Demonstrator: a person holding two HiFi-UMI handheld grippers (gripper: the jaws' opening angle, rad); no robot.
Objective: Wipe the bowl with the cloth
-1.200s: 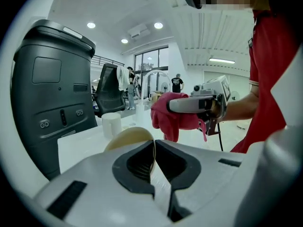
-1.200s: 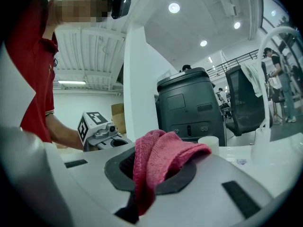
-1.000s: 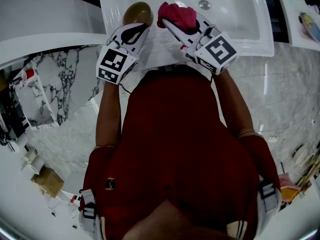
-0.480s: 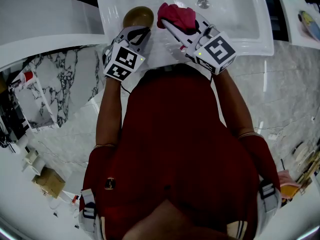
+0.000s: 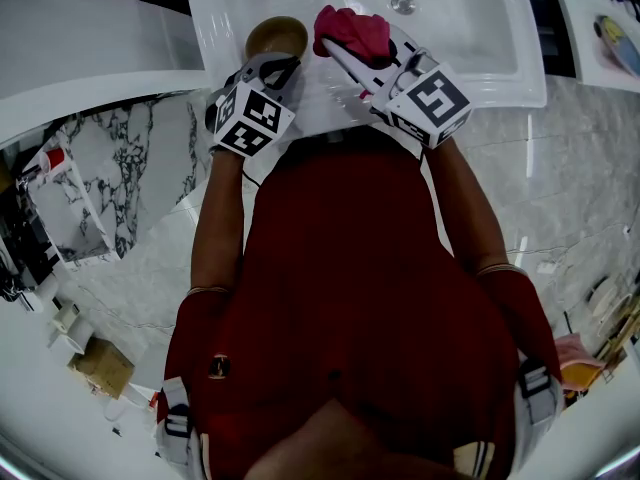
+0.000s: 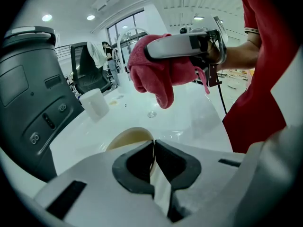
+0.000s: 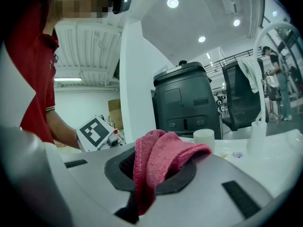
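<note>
A tan bowl [image 5: 275, 36] is held over the white sink [image 5: 480, 58], with my left gripper [image 5: 278, 64] shut on its near rim. In the left gripper view the thin rim runs between the closed jaws of the left gripper [image 6: 154, 149], and the bowl [image 6: 127, 137] spreads out just beyond. My right gripper [image 5: 342, 50] is shut on a bunched red cloth [image 5: 352, 28], which hangs just right of the bowl without touching it. The cloth [image 7: 158, 157] fills the right gripper view, and it also dangles in the left gripper view as the cloth [image 6: 158, 77].
The sink's drain [image 5: 402, 4] lies beyond the cloth. A white cup [image 6: 94, 104] stands on the counter by a black bin [image 6: 33, 93]. A curved white faucet [image 7: 265, 56] rises on the right. Marble floor surrounds the person's red shirt [image 5: 350, 298].
My left gripper has turned and shifted slightly right and toward the sink, rolling the bowl so more of its inside shows. The right gripper and cloth have hardly moved.
</note>
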